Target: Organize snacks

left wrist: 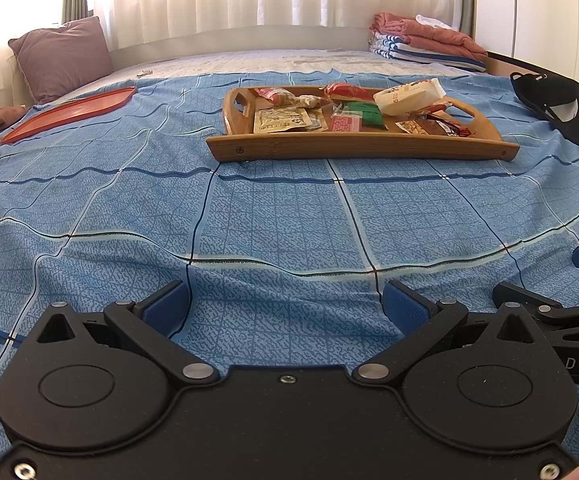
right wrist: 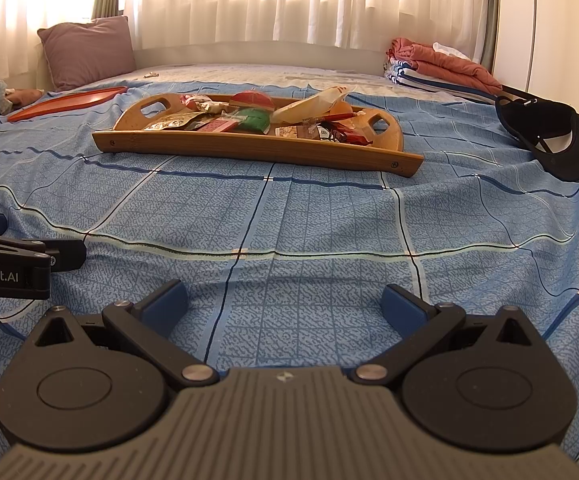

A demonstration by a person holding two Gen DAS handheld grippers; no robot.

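both claws, left claw (left wrist: 285,300) and right claw (right wrist: 285,300), gape empty low in frame, while the snacks (left wrist: 353,110) sit heaped in the wooden tray (left wrist: 353,148) mid-frame, within easy reach on the bed (left wrist: 269,216).

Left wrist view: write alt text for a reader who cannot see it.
A wooden tray piled with snack packets sits on a blue checked bedspread, beyond the open, empty left gripper. A red tray lies to its left, a black cap to its right.
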